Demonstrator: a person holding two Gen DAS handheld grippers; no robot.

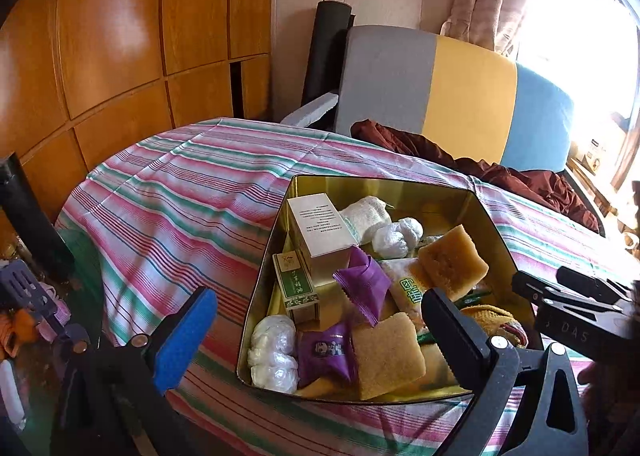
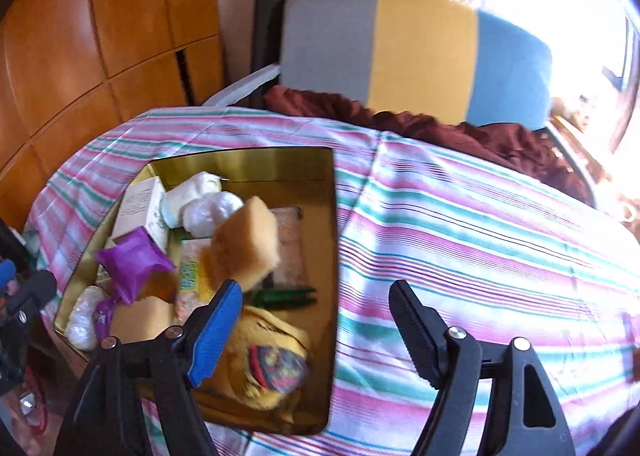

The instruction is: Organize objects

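Observation:
A gold tin box [image 1: 264, 268] sits on the striped cloth and holds several objects: a white carton [image 1: 320, 228], a green-labelled small box [image 1: 298, 288], purple packets [image 1: 362, 284], yellow sponges [image 1: 454, 260], white plastic-wrapped bundles [image 1: 274, 352] and a yellow cloth [image 2: 272, 360]. My left gripper [image 1: 316, 320] is open and empty, just above the tin's near left corner. My right gripper [image 2: 316, 312] is open and empty, over the tin's right rim [image 2: 334, 256]. It shows at the right edge of the left wrist view [image 1: 572, 296].
The striped cloth [image 2: 480, 240] covers the table. A grey, yellow and blue chair [image 1: 460, 96] with a maroon cloth [image 1: 500, 168] stands behind. Wooden cabinets [image 1: 120, 36] are at the left. Clutter lies on the floor [image 1: 32, 316] at the lower left.

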